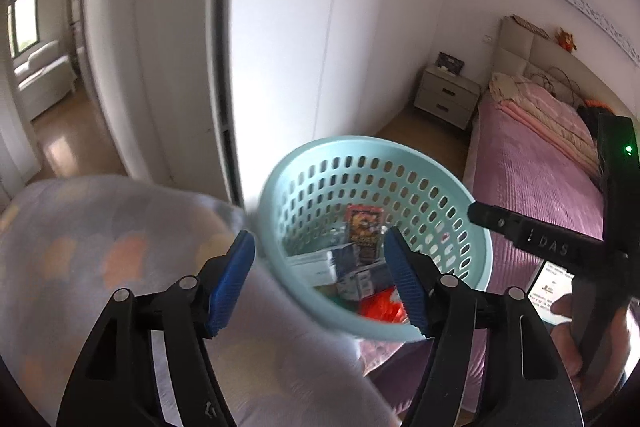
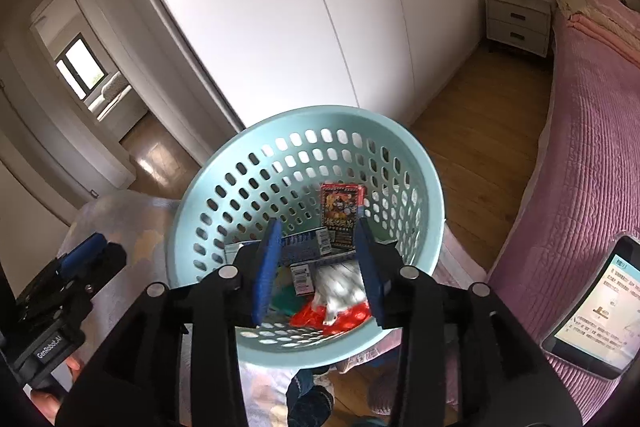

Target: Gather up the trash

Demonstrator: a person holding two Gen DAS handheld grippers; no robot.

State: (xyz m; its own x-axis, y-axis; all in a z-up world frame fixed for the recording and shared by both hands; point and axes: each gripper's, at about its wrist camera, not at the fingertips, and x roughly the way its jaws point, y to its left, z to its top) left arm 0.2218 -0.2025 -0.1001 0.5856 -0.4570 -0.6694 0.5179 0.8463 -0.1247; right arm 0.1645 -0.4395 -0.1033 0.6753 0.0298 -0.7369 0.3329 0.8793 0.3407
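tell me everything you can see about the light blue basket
The basket is a round, pale turquoise tub, plastic by its look, its wall pierced with rows of oval holes under a smooth rolled rim. It tilts toward the cameras, mouth open, next to a pale patterned cloth. Inside lie small boxes, a printed card packet and a red wrapper. Neither open gripper visibly grips it.
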